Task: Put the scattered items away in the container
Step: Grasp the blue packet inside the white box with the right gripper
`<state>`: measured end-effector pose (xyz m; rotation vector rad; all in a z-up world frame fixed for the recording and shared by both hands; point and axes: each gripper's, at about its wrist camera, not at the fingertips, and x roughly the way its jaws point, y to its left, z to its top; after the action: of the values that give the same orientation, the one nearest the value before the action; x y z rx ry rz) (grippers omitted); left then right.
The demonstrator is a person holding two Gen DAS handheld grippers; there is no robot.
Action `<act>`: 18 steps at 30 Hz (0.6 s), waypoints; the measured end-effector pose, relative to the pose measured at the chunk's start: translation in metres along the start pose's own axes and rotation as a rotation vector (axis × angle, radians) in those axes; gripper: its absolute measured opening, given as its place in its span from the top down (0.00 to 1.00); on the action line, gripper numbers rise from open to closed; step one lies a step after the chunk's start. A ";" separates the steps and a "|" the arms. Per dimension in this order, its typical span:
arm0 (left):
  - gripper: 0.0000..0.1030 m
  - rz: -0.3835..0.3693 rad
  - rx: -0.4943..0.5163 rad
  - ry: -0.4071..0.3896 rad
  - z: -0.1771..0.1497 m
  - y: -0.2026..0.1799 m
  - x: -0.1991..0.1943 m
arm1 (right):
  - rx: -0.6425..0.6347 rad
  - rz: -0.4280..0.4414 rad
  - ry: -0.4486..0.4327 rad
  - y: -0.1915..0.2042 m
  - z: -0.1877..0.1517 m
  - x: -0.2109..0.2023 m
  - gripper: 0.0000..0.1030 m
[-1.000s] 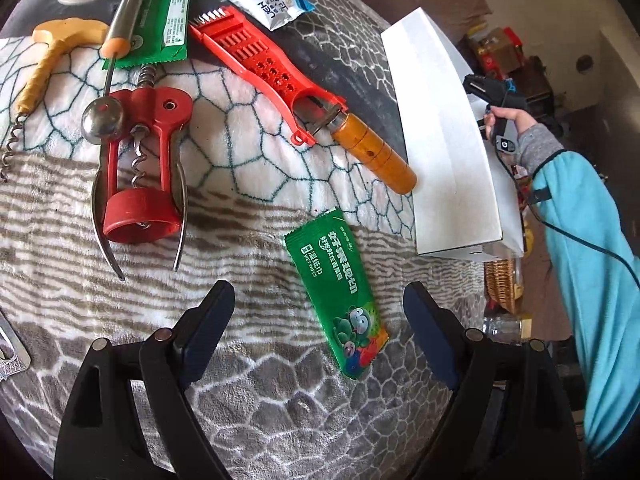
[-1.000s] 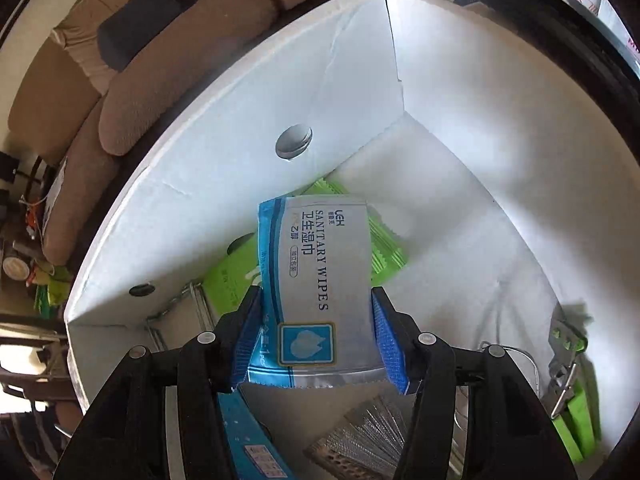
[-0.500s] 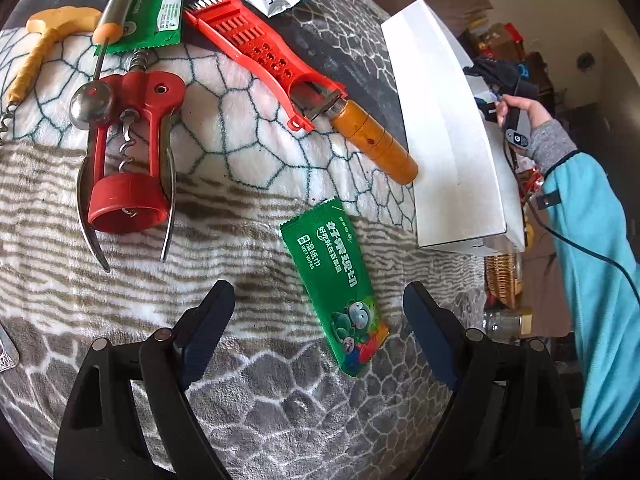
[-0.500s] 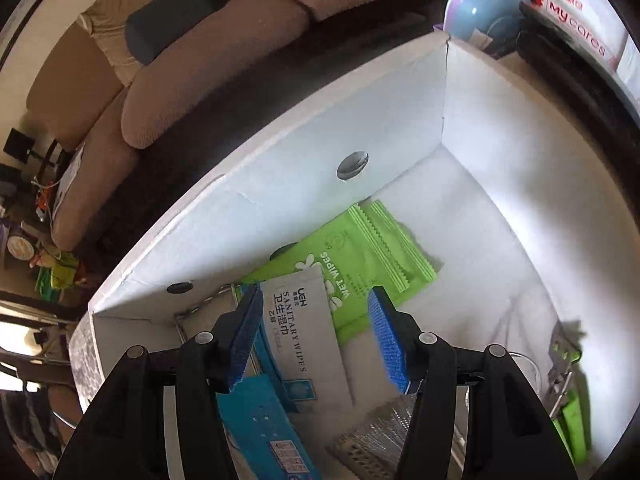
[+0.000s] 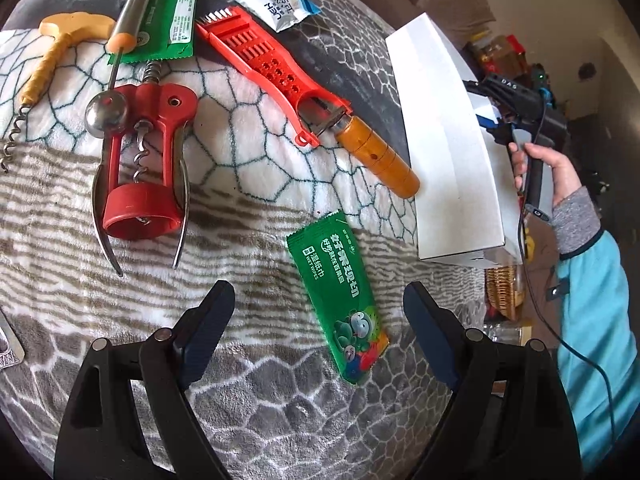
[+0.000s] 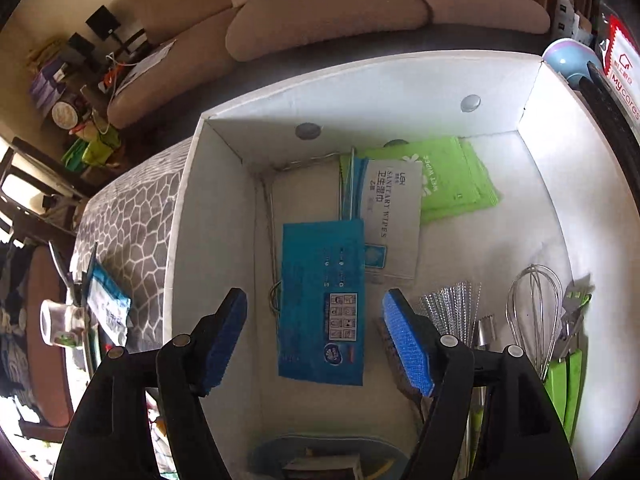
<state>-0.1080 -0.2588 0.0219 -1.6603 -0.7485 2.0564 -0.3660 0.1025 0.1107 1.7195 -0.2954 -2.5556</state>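
Left claw [image 5: 318, 332] agape, empty, over glossy green flat wipes sachet [image 5: 337, 298] lying on fuzzy patterned blanket [image 5: 248, 184], long axis toward the viewer; right claw [image 6: 314, 336] opening, empty, above white cardboard box [image 6: 176, 240].

We see a plush, matt blanket [image 5: 248, 184] under a glossy green foil wipes packet [image 5: 338, 300], a red plastic corkscrew [image 5: 140, 160] (steel arms polished), a smooth varnished wooden handle [image 5: 378, 158] and a matt white cardboard box [image 5: 448, 152]
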 end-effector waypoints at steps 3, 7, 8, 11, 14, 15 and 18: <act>0.18 0.011 -0.015 0.011 0.001 0.006 0.004 | -0.009 -0.026 0.055 0.012 0.002 0.028 0.26; 0.18 -0.006 -0.022 0.001 0.005 0.008 0.000 | 0.026 -0.029 0.054 0.007 0.004 0.034 0.21; 0.18 -0.007 -0.020 -0.001 0.005 0.008 0.000 | 0.034 -0.033 0.053 0.004 0.005 0.034 0.20; 0.18 -0.013 -0.024 0.004 0.005 0.009 0.001 | 0.046 0.011 0.062 -0.002 0.005 0.037 0.20; 0.18 -0.011 -0.022 0.009 0.005 0.008 0.002 | 0.091 0.068 0.072 -0.010 0.007 0.043 0.20; 0.18 -0.010 -0.020 0.010 0.005 0.007 0.002 | 0.094 0.077 0.070 -0.011 0.008 0.044 0.21; 0.18 -0.005 -0.018 0.013 0.004 0.006 0.003 | 0.085 0.082 0.060 -0.010 0.009 0.043 0.22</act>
<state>-0.1126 -0.2625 0.0161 -1.6782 -0.7689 2.0389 -0.3897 0.1073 0.0727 1.7692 -0.4680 -2.4622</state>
